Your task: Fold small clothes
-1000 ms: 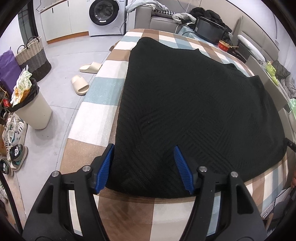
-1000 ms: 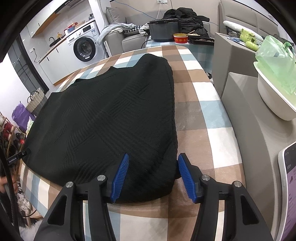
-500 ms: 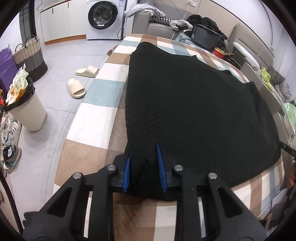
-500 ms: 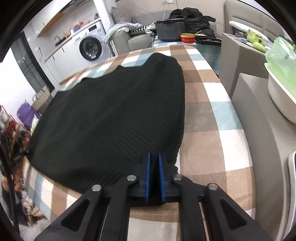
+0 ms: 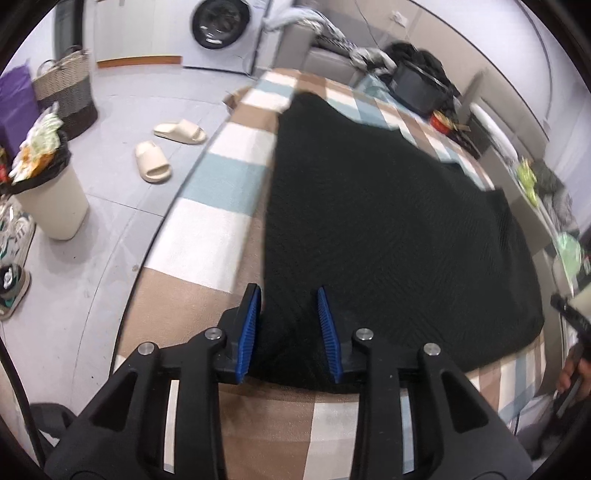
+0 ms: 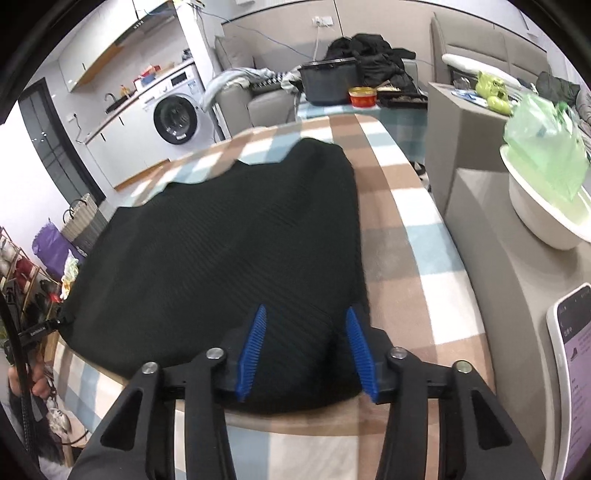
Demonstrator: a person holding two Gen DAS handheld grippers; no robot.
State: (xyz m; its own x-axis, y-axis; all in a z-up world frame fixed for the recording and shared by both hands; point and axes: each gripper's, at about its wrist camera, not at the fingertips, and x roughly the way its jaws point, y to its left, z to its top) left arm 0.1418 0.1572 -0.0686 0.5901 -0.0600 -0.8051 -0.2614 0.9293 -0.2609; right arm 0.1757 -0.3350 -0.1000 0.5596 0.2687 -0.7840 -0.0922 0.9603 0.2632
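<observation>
Left wrist view: the left gripper occupies the lower centre of the frame. Its blue pads stand partly apart, straddling the near corner of the black knit garment; the fabric bunches between them, but whether the pads bite it cannot be told. The garment lies spread on the checked tablecloth and fills the middle and right of the frame. Farther off, at left, stand a white bin, two cream slippers and a woven basket; a washing machine sits at the upper centre.

Right wrist view: the right gripper sits at lower centre, jaws moderately open, one pad on each side of the garment's near right corner. Grip contact cannot be told. The garment stretches toward the upper left. A phone lies at the lower right edge, a white bowl with a green bag at right, and a sofa at the top.
</observation>
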